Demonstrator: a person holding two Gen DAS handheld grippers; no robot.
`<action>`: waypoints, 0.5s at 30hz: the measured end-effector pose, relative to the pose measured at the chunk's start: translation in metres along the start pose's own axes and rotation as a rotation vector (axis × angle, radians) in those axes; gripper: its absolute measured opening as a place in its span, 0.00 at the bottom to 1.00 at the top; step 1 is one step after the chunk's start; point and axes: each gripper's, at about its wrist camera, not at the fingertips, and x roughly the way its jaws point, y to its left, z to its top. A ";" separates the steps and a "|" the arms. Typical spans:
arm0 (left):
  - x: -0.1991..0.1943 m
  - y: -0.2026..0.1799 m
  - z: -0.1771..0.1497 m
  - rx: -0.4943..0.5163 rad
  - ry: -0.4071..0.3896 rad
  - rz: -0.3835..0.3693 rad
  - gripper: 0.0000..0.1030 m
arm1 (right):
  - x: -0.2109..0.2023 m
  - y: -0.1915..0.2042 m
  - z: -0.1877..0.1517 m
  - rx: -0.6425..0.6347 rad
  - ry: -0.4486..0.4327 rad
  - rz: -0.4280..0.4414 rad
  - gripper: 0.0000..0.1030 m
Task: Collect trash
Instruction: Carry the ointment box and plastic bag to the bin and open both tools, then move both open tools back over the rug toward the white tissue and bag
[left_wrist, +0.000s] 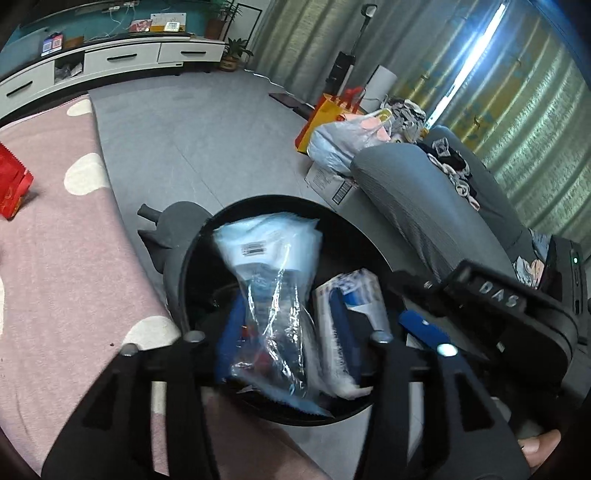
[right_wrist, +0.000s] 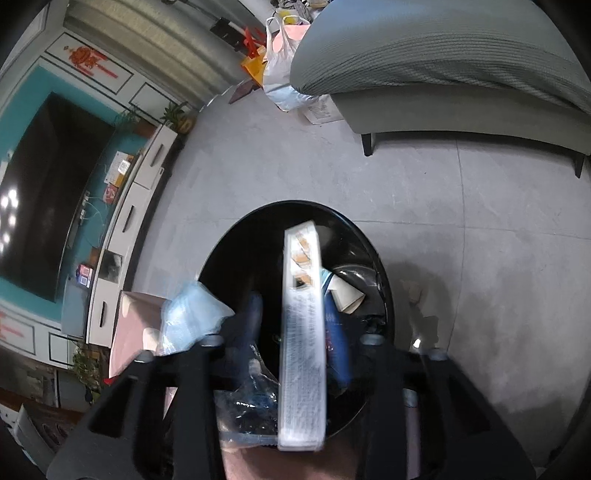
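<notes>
On the left, a red packet (left_wrist: 13, 184) is still lying on the pink rug (left_wrist: 55, 258), so some trash is left. In the middle, the black bin (left_wrist: 192, 266) is already holding a paper cup (right_wrist: 345, 295). The left tool (left_wrist: 284, 343) is standing half open over the bin, with a clear plastic bag (left_wrist: 269, 295) between its blue fingers (left_wrist: 229, 332), looking loose. The right tool (right_wrist: 295, 332) is half open too, with a flat box (right_wrist: 301, 325) between its fingers, tipping into the bin.

A: What's blocking below the left fingers (left_wrist: 231, 332)?
B: A plastic bag (left_wrist: 266, 295) is filling the bin (left_wrist: 192, 258) mouth; the box (right_wrist: 301, 332) is crowding between the right fingers (right_wrist: 336, 343).
A: Beyond?
B: Bare floor (right_wrist: 480, 258) is lying open.
</notes>
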 end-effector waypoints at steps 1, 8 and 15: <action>-0.004 0.003 0.000 -0.006 -0.007 -0.001 0.69 | -0.003 -0.003 0.000 0.008 -0.004 0.008 0.52; -0.044 0.027 0.004 -0.057 -0.054 0.034 0.84 | -0.014 0.006 -0.001 0.002 -0.030 0.021 0.63; -0.122 0.092 -0.011 -0.135 -0.131 0.255 0.94 | -0.012 0.065 -0.026 -0.191 0.010 0.062 0.67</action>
